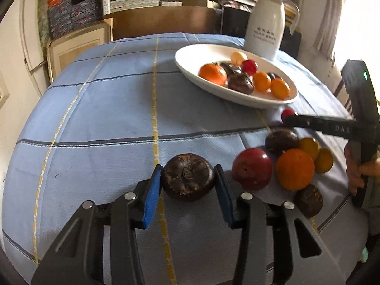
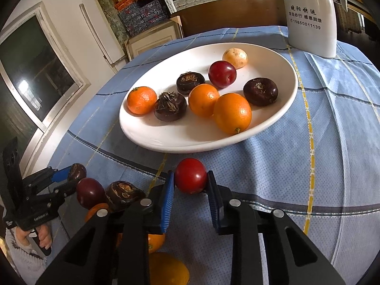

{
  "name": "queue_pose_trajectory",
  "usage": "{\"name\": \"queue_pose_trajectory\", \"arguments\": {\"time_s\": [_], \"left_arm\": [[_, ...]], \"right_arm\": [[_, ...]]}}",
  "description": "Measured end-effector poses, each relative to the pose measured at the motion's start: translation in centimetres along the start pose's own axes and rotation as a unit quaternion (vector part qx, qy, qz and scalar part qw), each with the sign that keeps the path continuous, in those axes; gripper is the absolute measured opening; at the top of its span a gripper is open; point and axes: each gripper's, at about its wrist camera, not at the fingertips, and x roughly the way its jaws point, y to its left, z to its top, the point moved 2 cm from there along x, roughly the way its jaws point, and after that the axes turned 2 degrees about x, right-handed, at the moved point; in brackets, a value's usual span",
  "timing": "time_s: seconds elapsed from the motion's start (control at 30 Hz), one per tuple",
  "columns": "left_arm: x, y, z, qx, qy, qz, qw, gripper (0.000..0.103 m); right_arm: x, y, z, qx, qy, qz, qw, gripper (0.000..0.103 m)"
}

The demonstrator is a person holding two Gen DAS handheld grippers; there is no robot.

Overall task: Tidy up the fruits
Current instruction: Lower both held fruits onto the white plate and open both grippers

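Tablecloth (image 2: pixel 273 166): plate (image 2: pixel 147 133) holding eight fruits

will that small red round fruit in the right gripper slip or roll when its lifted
The small glossy red round fruit looks smooth-skinned, so it may be a bit slippery between the ribbed blue pads of the right hand-held gripper. Being nearly spherical, it would probably roll on the blue checked tablecloth if released. It looks light.
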Motion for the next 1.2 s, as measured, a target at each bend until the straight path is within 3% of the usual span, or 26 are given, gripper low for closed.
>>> {"name": "queue_pose_trajectory", "arguments": {"time_s": [0.23,0.43,0.67,0.9,0.93,1.0,1.2], "left_arm": [[-1.3,-0.3,2.6,-0.008,-0.031,0.003,0.9995,0.043],[-0.6,-2.7,8.8,0.012,-0.058,-0.007,0.9982,0.043],[4.4,-3.1,15.9,-0.018,-0.055,-0.017,0.9982,0.043],[9.2,-3.2,17.8,-0.014,-0.029,-0.001,0.9995,0.044],[9.5,-3.0,17.6,-0.013,-0.025,0.002,0.9996,0.047],[9.8,-2.9,17.2,-0.007,-0.02,0.009,0.9997,0.071],[7.5,-2.8,16.5,-0.007,-0.048,0.014,0.9987,0.073]], "right_arm": [[-3.6,-0.6,0.1,0.02,-0.048,0.027,0.998,0.027],[-6.3,-2.2,1.9,0.052,-0.095,0.036,0.993,0.027],[-3.4,-3.3,7.1,0.065,-0.071,0.02,0.995,0.027],[0.2,-3.1,10.1,0.055,-0.061,-0.006,0.997,0.028],[0.7,-3.0,10.0,0.048,-0.054,-0.005,0.997,0.03],[1.0,-2.9,9.6,0.046,-0.05,-0.003,0.998,0.049],[-0.4,-3.0,8.8,0.048,-0.069,-0.006,0.996,0.051]]}}
